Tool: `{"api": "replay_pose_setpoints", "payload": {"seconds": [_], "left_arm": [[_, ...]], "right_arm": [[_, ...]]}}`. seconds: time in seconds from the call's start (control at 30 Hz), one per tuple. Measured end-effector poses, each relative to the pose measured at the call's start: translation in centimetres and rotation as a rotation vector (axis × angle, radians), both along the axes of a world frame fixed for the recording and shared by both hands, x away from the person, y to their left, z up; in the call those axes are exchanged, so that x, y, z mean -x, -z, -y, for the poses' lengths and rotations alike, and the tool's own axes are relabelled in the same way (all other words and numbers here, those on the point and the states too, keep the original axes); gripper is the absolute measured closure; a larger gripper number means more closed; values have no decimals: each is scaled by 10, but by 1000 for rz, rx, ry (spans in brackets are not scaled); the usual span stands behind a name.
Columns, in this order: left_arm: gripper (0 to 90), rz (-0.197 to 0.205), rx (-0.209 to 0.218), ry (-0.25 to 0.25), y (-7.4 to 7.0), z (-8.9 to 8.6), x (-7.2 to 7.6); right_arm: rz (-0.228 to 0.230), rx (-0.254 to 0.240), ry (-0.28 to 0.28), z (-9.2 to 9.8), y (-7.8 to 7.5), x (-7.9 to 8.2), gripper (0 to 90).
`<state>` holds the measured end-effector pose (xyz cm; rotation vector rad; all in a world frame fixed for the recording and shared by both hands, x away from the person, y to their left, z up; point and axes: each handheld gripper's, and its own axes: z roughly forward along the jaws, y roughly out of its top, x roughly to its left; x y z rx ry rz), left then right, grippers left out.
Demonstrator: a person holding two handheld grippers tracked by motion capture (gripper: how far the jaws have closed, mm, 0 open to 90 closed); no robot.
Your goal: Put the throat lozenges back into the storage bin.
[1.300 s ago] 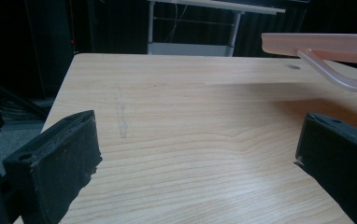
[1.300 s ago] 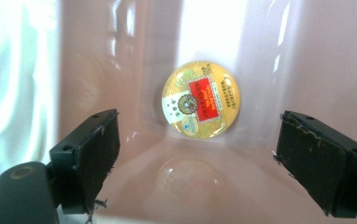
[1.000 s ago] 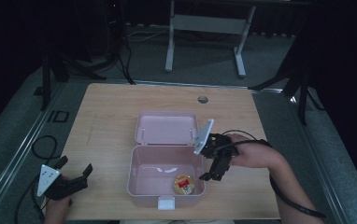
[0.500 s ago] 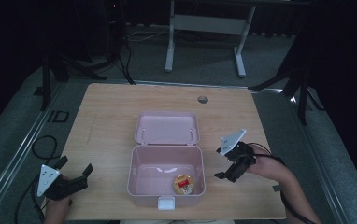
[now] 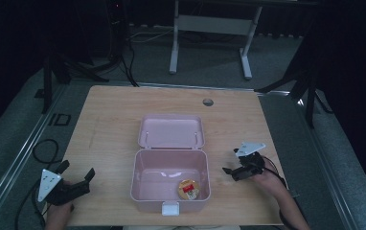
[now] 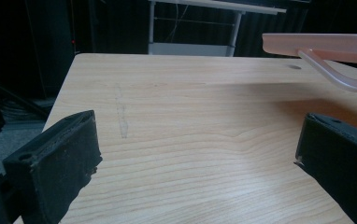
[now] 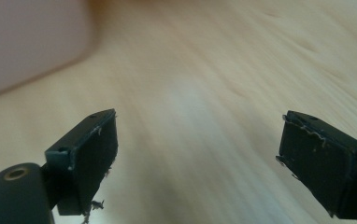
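Observation:
A pink lunch box (image 5: 145, 184) stands open in the middle of the wooden table, its lid (image 5: 171, 132) laid back flat behind it. A small round orange snack cup (image 5: 188, 189) lies in the box's front right corner. My right gripper (image 5: 231, 161) is open and empty just above the table, right of the box. In the right gripper view the open gripper (image 7: 197, 154) hangs over bare wood, the box (image 7: 27, 42) blurred at the upper left. My left gripper (image 5: 77, 170) rests open at the table's front left corner. In the left gripper view the gripper (image 6: 195, 154) is empty, the box lid (image 6: 326, 44) at the upper right.
A white latch (image 5: 170, 208) sits on the box's front wall. A round cable hole (image 5: 208, 101) is in the table's far side. Behind the table stands a grey desk frame (image 5: 210, 24). Cables (image 5: 42, 148) lie on the floor at the left.
My right gripper has moved from the box's right edge out to the right and down toward the table. The left gripper has stayed where it was.

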<state>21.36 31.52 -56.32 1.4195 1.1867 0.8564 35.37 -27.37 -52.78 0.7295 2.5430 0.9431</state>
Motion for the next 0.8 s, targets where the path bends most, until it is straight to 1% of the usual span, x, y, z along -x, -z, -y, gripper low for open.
{"api": "replay_pose_setpoints", "payload": {"seconds": [0.03,0.1,0.17,0.2,0.23,0.3,0.37,0.4,0.47,0.53,0.57,0.63,0.67,0.7,0.73,0.77,0.8], "left_arm": [[3,0,0,-1,0,0,0],[3,0,0,0,0,0,0],[3,-1,1,-1,0,0,0],[3,-2,0,-1,0,0,0],[3,-2,0,-1,0,0,0],[3,-2,0,-1,0,0,0],[3,-1,-1,-2,0,0,0],[3,-1,-1,-2,0,0,0],[3,-1,-1,-2,0,0,0],[3,-1,0,-2,0,0,0],[3,-1,-1,-1,0,0,0],[3,-2,0,-2,0,0,0],[3,-1,-1,-2,0,0,0],[3,-1,-1,-2,0,0,0],[3,-1,-1,-2,0,0,0],[3,-1,-1,-2,0,0,0],[3,0,0,-2,0,0,0]], "right_arm": [[17,-12,49,8,7,-2,114],[11,-32,96,16,12,-5,114],[30,-41,144,23,16,-5,114],[38,-54,180,29,17,-6,114],[48,-64,197,32,18,-6,114],[58,-102,247,41,20,-6,114],[93,-108,318,49,21,-6,114],[101,-109,347,53,22,-6,114],[128,-97,420,60,23,-6,114],[129,-113,473,68,24,-7,114],[137,-124,498,71,24,-6,114],[163,-141,546,76,24,-5,114],[163,-158,562,79,24,-5,114],[158,-171,574,82,24,-5,114],[169,-181,586,84,25,-5,114],[181,-201,589,86,25,-4,114],[182,-211,598,88,24,-3,114]]}}
